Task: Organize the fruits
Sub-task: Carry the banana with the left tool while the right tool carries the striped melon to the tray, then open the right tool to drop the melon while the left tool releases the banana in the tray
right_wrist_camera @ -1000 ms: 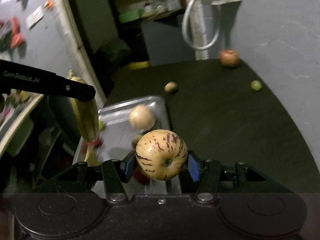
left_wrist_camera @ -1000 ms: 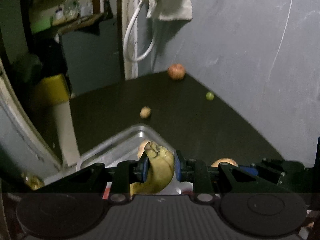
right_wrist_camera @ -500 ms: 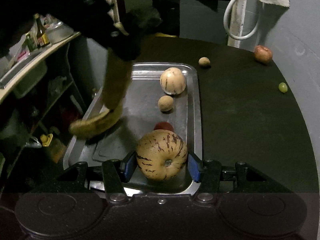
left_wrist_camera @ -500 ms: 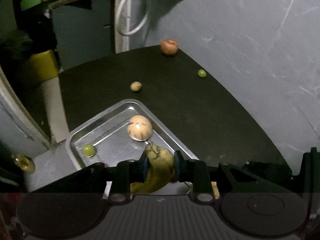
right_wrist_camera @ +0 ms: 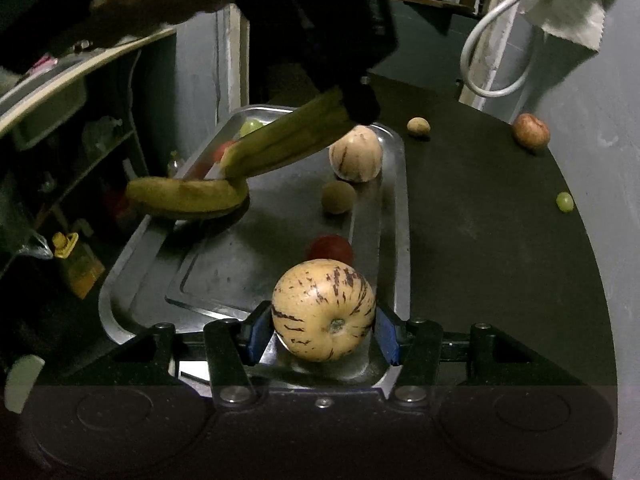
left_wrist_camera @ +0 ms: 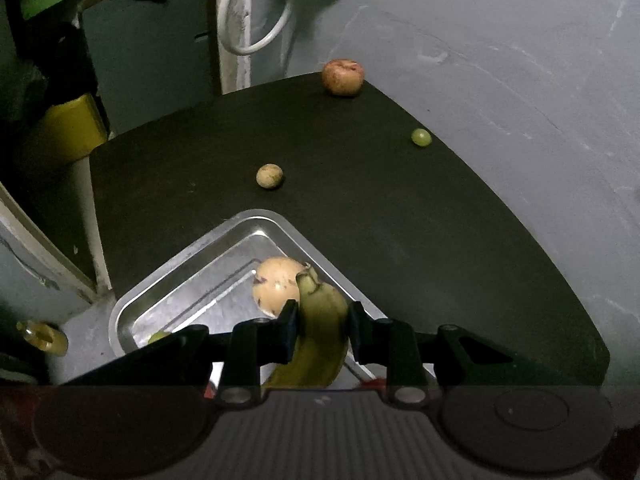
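My left gripper has its fingers pinching a banana over the steel tray, the fruit's lower end down near the tray's left rim. My right gripper clamps a striped pepino melon at the near end (a second one lies farther in). An apple, a grape and a small brown fruit sit loose on the dark bench.

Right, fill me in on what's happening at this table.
A person is sorting fruit into a metal tray with two handheld grippers. The left gripper is shut on a banana over the tray. The right gripper is shut on a striped melon at the tray's near end. Another melon and some small fruits already lie in it. An apple, a grape and a small brown fruit remain on the black table.
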{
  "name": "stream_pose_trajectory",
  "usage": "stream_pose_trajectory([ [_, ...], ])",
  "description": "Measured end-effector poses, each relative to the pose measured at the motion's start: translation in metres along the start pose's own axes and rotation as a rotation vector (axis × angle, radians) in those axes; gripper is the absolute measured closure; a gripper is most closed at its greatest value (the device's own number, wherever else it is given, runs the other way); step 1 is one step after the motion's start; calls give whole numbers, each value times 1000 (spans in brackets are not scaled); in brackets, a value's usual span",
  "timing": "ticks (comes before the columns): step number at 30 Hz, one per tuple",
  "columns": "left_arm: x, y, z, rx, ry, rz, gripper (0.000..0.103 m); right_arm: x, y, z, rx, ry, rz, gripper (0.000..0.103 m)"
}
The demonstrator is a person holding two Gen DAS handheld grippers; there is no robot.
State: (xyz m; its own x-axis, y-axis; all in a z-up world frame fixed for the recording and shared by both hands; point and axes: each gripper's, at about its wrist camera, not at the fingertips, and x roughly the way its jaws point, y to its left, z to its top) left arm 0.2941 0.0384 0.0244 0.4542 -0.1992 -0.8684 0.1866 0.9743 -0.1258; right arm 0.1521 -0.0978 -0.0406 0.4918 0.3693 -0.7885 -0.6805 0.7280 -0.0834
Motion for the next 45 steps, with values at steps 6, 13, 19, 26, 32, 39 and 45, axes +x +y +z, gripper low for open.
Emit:
stream_pose_trajectory([
  [6,22,6,5,-19,6,-11,75,9,7,-2,-29,15,-31,47],
  [13,39,2,1,-2,15,-14,74,10,12,-1,-39,9,-54,48],
  [19,45,2,-1,1,13,-23,73,9,12,-2,-24,8,-54,45],
  [26,42,5,-5,-19,6,-23,67,6,9,-1,-3,-5,-36,36],
  [32,26,14,-11,-79,-43,-26,43,-3,3,2,23,-27,-15,25],
  [39,-6,18,-23,-131,-136,4,17,-13,-6,6,73,-44,9,16],
  [45,-35,24,-39,-214,-215,50,6,-20,-8,7,78,-54,26,8],
])
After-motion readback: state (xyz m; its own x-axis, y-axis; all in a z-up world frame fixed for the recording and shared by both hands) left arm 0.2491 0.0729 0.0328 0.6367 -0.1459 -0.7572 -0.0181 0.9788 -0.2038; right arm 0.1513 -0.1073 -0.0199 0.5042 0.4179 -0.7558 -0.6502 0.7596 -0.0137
